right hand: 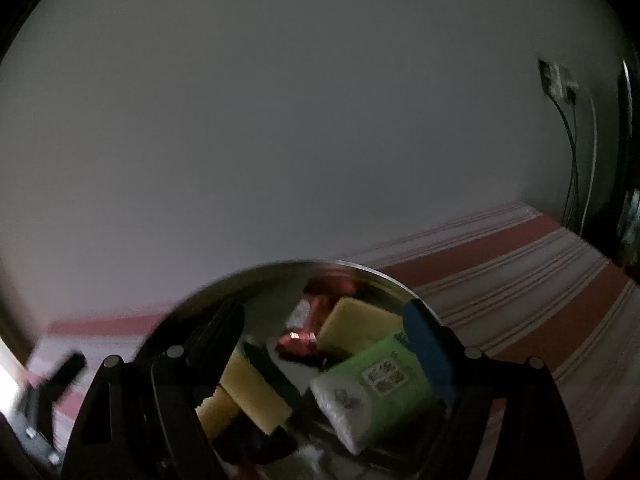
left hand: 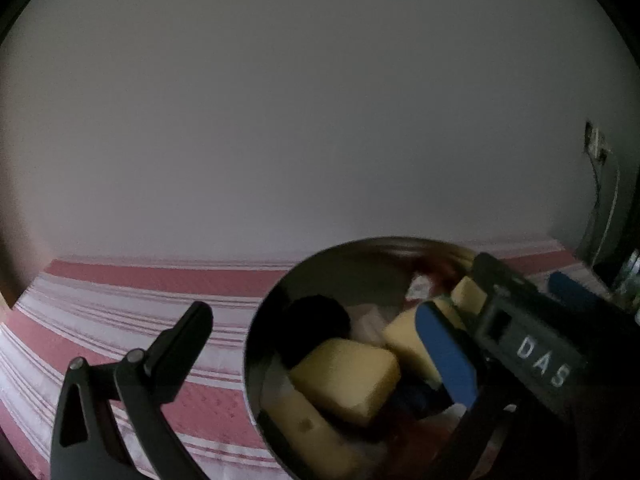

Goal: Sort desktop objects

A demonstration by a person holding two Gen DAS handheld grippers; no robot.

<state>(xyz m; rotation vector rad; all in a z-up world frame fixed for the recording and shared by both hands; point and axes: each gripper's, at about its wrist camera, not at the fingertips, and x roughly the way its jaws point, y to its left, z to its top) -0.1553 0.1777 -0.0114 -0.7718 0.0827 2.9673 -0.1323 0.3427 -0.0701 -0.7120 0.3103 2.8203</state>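
My right gripper (right hand: pixel 324 360) hangs spread wide over the metal bowl (right hand: pixel 256 276), green tissue pack (right hand: pixel 372 384) just dropped I'd guess. Left gripper (left hand: pixel 320 344) is spread too, empty. Next: pull clear and find another item.

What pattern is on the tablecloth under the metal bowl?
Red and white stripes on the tablecloth, with thin pinstripes in the white bands; clearest in the left wrist view, beside the metal bowl.

The left gripper (left hand: pixel 316 350) is sitting low in its frame, jaws spread wide, one finger at lower left, the other at lower right. The right gripper (right hand: pixel 320 340) is filling the bottom of its frame, jaws likewise gaping.
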